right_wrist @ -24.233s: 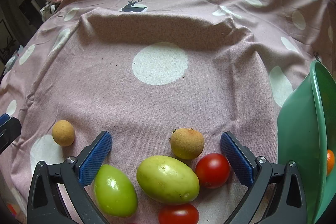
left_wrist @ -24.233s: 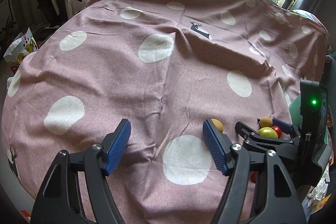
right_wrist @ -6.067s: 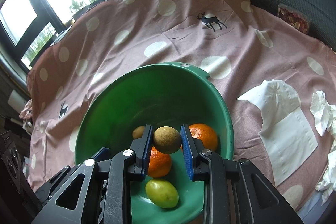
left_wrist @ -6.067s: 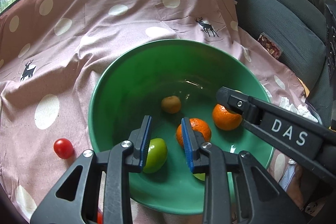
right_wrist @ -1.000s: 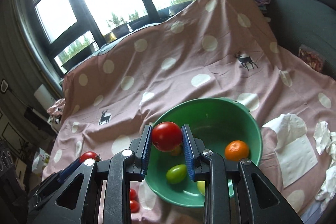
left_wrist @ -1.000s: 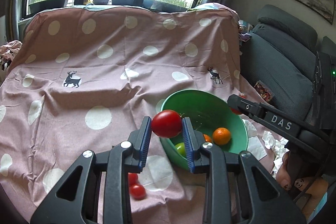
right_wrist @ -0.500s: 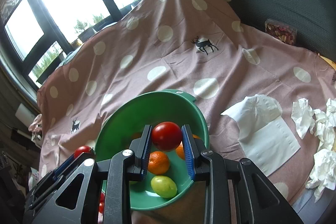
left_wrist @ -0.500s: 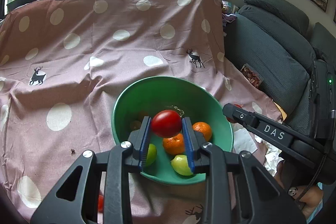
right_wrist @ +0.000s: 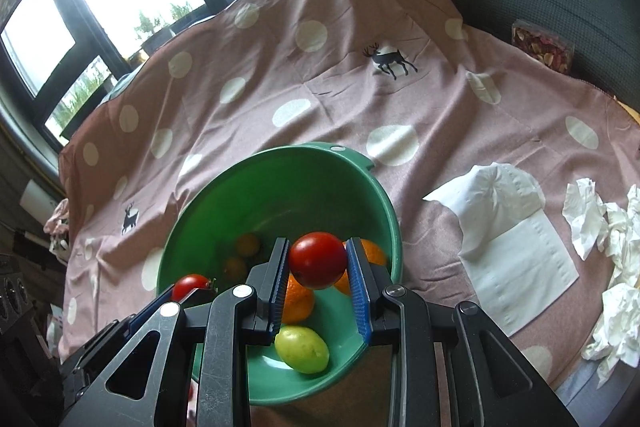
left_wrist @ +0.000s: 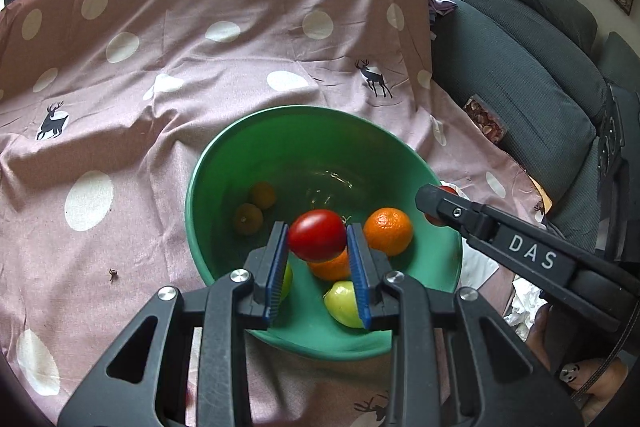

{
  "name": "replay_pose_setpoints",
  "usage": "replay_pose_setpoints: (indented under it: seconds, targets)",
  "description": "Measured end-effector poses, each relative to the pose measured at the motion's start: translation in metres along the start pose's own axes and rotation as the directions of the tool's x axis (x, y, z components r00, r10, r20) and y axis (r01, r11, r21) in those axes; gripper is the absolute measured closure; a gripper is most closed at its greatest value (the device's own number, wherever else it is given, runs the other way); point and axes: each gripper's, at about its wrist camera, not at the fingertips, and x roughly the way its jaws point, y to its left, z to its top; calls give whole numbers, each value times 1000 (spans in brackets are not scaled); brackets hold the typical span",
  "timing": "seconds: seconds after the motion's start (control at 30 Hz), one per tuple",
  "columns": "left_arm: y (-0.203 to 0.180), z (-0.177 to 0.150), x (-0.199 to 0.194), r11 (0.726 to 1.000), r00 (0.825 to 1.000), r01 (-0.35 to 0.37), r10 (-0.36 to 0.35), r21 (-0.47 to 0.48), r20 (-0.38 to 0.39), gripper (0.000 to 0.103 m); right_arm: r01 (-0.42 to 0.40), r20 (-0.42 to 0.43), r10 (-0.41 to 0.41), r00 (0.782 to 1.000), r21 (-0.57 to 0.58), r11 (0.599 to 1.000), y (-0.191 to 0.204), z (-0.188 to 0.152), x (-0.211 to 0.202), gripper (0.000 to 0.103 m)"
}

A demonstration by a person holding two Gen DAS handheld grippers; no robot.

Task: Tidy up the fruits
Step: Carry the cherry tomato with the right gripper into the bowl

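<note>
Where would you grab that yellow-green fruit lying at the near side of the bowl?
Probably across the narrow middle of the yellow-green fruit, coming from above. It is egg-shaped and lies on its side in the green bowl, so its short width fits between the pads. The orange beside it and the near wall crowd any sideways approach.

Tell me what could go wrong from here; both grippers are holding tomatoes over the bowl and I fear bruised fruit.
1. The left gripper and right gripper each hold a red tomato above the green bowl; released here, either could land on the oranges and split.
2. The grippers sit close together over the bowl and could knock each other.
3. The bowl looks tilted on the wrinkled cloth; a bump might tip it.
</note>
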Motion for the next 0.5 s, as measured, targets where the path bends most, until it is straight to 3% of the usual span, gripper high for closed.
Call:
replay_pose_setpoints:
  seconds: [0.5]
  targets:
    - [3,0,5,1000,1000,-2,2,-8,-17,76,28,-20,-28,999,-24,999,6,-1,5,73]
